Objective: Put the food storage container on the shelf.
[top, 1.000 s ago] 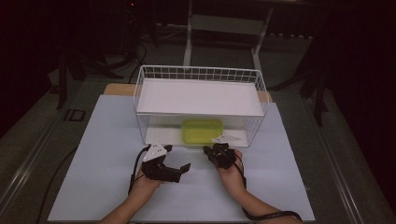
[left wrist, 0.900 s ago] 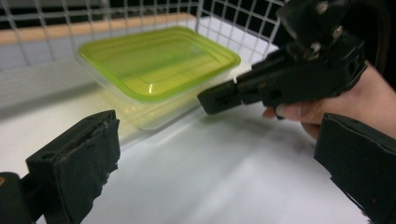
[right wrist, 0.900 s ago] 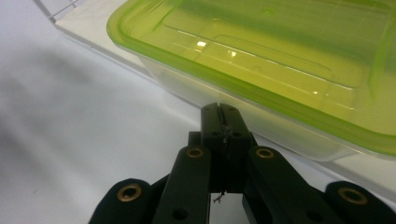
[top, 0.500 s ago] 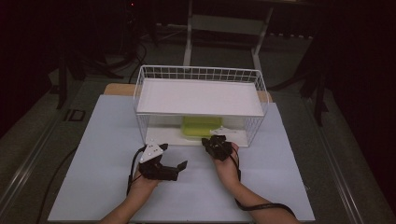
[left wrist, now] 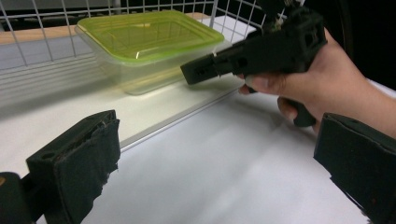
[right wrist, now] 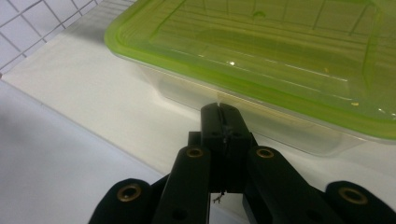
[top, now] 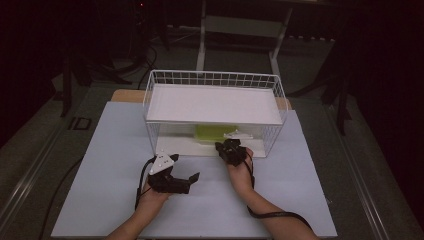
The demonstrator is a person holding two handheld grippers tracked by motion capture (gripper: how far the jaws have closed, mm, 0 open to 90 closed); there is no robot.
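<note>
We've got the right tongs (right wrist: 219, 109) pressed together w/ nothing between, tip just at the near wall of the green-lidded container (right wrist: 261, 60), probably to nudge it deeper. Container sits on the bottom tray of the wire rack (top: 150, 100), centre of the high view, under the shelf; long axis runs left-right, lid up. Left tongs (left wrist: 210, 163) stand apart, empty, low on the surface (top: 100, 165), lower left.

White table (top: 100, 165), wire rack (top: 215, 79) on it — lidded container (top: 215, 132) on its lower shelf
</note>
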